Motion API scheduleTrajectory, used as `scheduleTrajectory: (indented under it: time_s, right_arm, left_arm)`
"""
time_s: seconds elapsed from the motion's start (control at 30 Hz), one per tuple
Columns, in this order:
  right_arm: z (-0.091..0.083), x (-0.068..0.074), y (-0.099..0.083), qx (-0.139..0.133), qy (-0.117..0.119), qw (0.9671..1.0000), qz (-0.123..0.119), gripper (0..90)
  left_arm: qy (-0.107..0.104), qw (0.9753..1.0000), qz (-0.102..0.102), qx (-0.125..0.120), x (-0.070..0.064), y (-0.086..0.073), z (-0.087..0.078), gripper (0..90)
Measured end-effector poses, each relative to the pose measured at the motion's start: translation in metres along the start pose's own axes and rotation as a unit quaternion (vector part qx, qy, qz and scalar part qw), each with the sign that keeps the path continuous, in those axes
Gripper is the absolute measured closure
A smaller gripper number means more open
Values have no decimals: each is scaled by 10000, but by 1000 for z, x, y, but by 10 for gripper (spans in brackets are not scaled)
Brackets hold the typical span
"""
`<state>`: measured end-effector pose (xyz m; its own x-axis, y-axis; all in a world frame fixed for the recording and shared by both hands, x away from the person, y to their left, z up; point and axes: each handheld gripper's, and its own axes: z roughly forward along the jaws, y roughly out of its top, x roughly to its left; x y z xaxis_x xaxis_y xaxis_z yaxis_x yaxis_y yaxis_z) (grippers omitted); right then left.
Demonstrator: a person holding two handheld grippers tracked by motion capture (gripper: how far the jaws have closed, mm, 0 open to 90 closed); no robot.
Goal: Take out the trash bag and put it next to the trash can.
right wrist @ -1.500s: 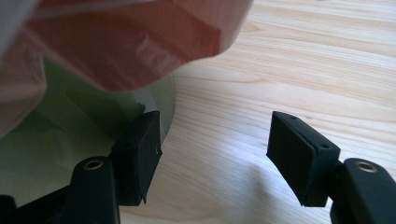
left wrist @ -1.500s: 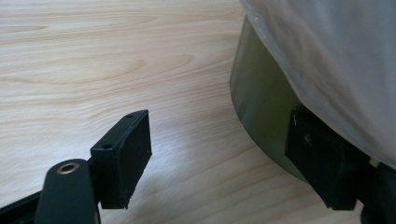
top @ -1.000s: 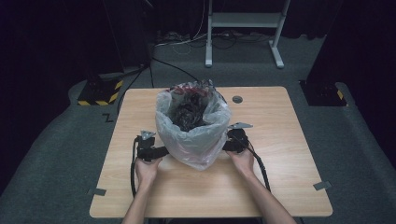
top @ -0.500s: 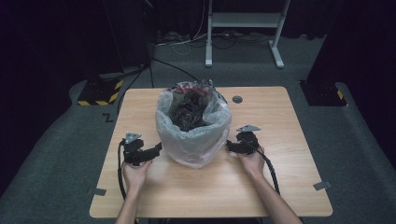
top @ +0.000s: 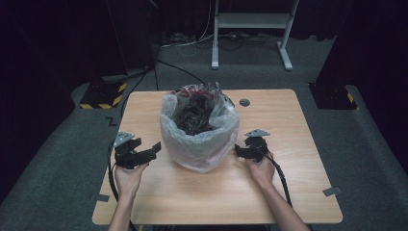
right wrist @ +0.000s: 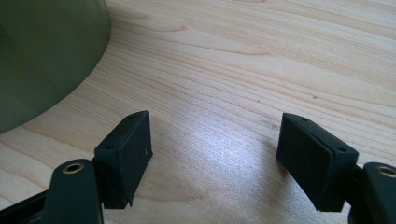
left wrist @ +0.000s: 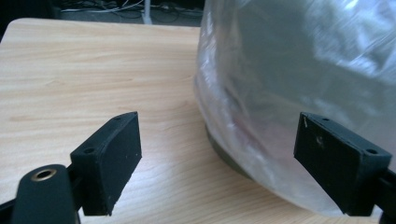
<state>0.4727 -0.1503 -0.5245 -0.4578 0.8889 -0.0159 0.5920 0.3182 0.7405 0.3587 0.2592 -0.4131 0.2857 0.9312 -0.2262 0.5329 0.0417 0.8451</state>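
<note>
- From the high view, the left gripper (top: 153,150) sits at the left side of the wooden table (top: 298,125), held in the person's left hand (top: 127,177), its jaws pointing right toward the bag and clear of it.
- The left gripper view shows those jaws spread wide with nothing between them but bare tabletop and the lower bulge of the bag; the right-hand jaw is just beside the plastic, and I cannot tell whether it touches.
- The clear plastic bag (top: 199,144) lines a bin that stands upright at the middle of the table, the plastic folded over the rim and hanging loosely down the sides. The high view alone looks into the top, where dark crumpled stuff with some red in it (top: 195,113) fills the opening.
- The left gripper view (left wrist: 299,70) shows the bag's glossy wrinkled skin close up, and under its lower edge a strip of the dark bin base (left wrist: 224,156) on the wood.
- The right gripper view shows the olive-green bin wall (right wrist: 46,56) bare of plastic at its upper left.
- The right gripper (top: 239,153) lies just right of the bag, held in the right hand (top: 262,169); its own view shows its jaws wide apart over bare wood, gripping nothing.
- A small dark round disc (top: 244,102) lies on the table behind and to the right of the bag.
</note>
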Motion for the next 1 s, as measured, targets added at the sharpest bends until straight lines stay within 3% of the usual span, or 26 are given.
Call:
scheduleTrajectory:
  time_s: [0.27, 0.5, 0.77, 1.0]
  right_arm:
    - [0, 0, 0, 2, 0, 10000, -6, 261]
    - [0, 0, 0, 3, 2, 10000, -3, 262]
    - [0, 0, 0, -3, 3, 10000, -2, 262]
    - [-1, 0, -1, -5, 11, 10000, -9, 262]
  left_arm:
    - [-334, 9994, -18, -123, -5, 19, -6, 152]
    - [-452, 9987, 50, -209, -13, 44, -8, 152]
    - [-312, 9991, 244, -123, -25, 73, 1, 178]
    - [-150, 9993, 334, -29, -32, 86, 18, 235]
